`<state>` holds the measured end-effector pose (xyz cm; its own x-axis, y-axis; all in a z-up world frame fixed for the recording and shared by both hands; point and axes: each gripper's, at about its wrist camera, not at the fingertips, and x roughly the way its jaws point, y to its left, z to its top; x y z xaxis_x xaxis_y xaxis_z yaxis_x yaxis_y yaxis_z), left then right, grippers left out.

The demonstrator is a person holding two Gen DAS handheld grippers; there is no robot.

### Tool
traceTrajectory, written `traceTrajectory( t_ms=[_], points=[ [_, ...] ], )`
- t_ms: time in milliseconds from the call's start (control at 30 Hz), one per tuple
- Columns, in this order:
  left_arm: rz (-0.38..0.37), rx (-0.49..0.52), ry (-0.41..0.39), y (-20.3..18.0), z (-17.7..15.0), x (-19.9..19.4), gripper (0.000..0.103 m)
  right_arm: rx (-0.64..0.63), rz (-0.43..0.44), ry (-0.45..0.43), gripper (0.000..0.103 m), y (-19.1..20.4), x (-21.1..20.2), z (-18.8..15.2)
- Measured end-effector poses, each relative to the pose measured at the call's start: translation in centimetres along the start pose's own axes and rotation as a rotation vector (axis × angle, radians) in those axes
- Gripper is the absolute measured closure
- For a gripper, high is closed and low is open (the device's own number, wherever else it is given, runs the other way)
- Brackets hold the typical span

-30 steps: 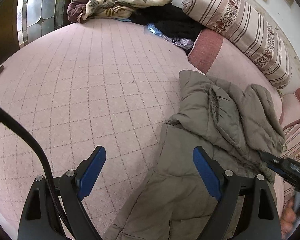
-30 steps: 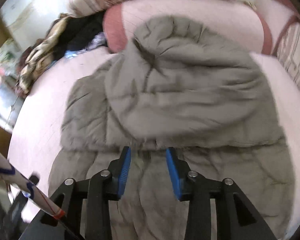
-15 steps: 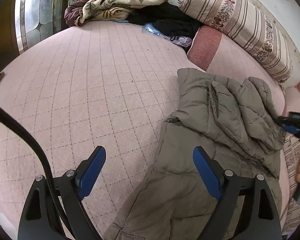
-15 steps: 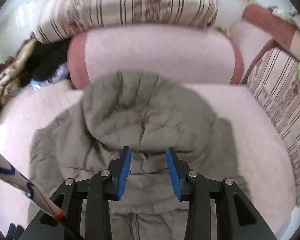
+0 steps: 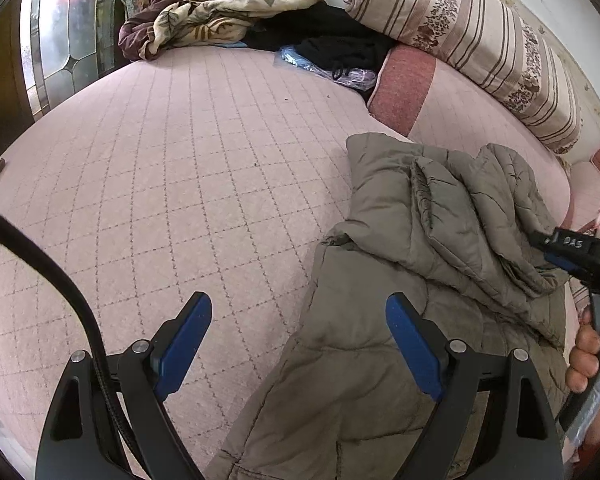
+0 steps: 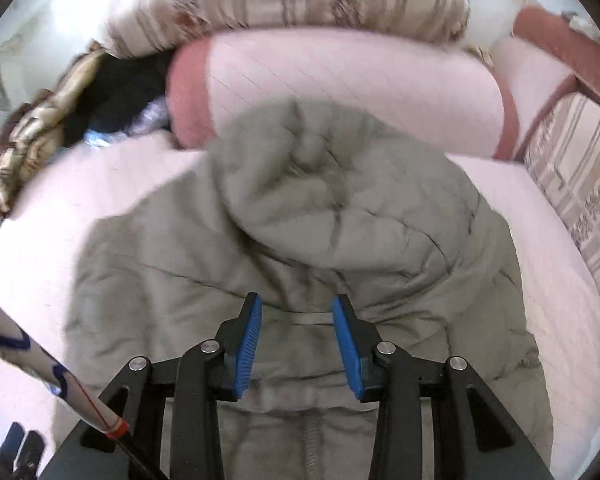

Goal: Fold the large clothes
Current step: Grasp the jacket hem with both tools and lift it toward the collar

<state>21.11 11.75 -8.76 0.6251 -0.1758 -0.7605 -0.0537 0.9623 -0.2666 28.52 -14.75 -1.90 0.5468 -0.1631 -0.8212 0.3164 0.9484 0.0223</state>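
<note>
A grey-green padded jacket [image 5: 380, 340] lies on the pink quilted bed [image 5: 180, 160], its hood [image 6: 320, 200] bunched up toward the pillows. My left gripper [image 5: 298, 308] hangs open and wide over the jacket's left edge, with one pad over bare bed and the other over the jacket. My right gripper [image 6: 298, 312] hovers over the collar just below the hood, its jaws partly apart and pinching nothing. In the left wrist view the right gripper [image 5: 568, 252] shows at the right edge beside the hood, held by a hand [image 5: 588, 352].
A striped bolster [image 5: 480, 40] and a pink pillow [image 5: 460, 112] line the head of the bed. A heap of blankets [image 5: 220, 20], black clothes [image 5: 332, 40] and a plastic bag [image 5: 320, 68] sit at the far corner. A glass door [image 5: 68, 40] stands at the left.
The right gripper has shifted along the jacket's right side toward the hood, and its view now takes in more of the pillows. The left gripper has hardly moved.
</note>
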Motion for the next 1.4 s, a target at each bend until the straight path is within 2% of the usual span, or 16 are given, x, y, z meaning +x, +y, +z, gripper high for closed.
traceTrajectory(
  t_ms=[100,200,233,333,400,467,633,700,767,867,967,1033,1100,1233,1333,1400],
  points=[
    [0.005,0.004,0.012,-0.2,-0.2,0.3,0.014,-0.058,0.009,0.08,0.063,2.4,2.7,-1.3],
    [0.019,0.019,0.011,-0.3,-0.1,0.3,0.014,-0.074,-0.014,0.109,0.063,2.7,4.5,-1.9],
    [0.021,0.02,0.01,-0.3,-0.1,0.3,0.014,-0.059,-0.007,0.103,0.063,2.5,4.1,-1.8],
    [0.028,0.008,0.003,0.2,0.0,0.0,0.014,-0.018,0.086,0.103,0.062,1.0,1.5,-1.1],
    [0.024,-0.009,0.006,0.7,0.2,-0.1,0.014,-0.02,0.107,0.086,0.058,-0.7,-0.9,-1.7],
    [0.022,-0.017,0.004,1.1,0.2,-0.4,0.014,-0.016,0.117,0.066,0.048,-2.9,-3.9,-3.4],
    [0.008,-0.034,0.007,2.4,-0.3,-1.1,0.014,0.062,0.066,0.078,0.039,-11.4,-8.9,-8.8],
    [-0.03,-0.061,0.026,3.5,-0.7,-1.4,0.014,0.109,0.028,0.095,0.037,-15.4,-10.1,-10.8],
    [-0.07,-0.076,0.043,4.2,-1.2,-1.6,0.014,0.174,-0.001,0.118,0.03,-19.8,-11.2,-13.4],
    [-0.132,-0.083,0.076,4.8,-2.2,-1.7,0.014,0.268,-0.009,0.14,0.025,-25.5,-12.5,-17.3],
    [-0.175,-0.069,0.104,5.2,-3.5,-2.2,0.014,0.354,-0.011,0.157,0.022,-29.4,-12.5,-21.3],
    [-0.216,-0.058,0.124,5.6,-4.4,-2.6,0.014,0.411,0.01,0.165,0.022,-31.3,-12.3,-23.4],
    [-0.262,-0.08,0.177,6.3,-5.4,-2.4,0.014,0.455,0.032,0.169,0.022,-32.5,-11.8,-25.3],
    [-0.238,-0.129,0.255,7.7,-7.0,-1.8,0.014,0.504,0.082,0.174,0.022,-33.6,-10.2,-27.6],
    [-0.259,-0.141,0.271,8.1,-7.7,-2.1,0.014,0.553,0.169,0.175,0.022,-33.7,-9.1,-28.4],
    [-0.299,-0.137,0.304,7.8,-8.2,-2.0,0.014,0.577,0.239,0.187,0.022,-33.4,-8.3,-28.7]
  ],
)
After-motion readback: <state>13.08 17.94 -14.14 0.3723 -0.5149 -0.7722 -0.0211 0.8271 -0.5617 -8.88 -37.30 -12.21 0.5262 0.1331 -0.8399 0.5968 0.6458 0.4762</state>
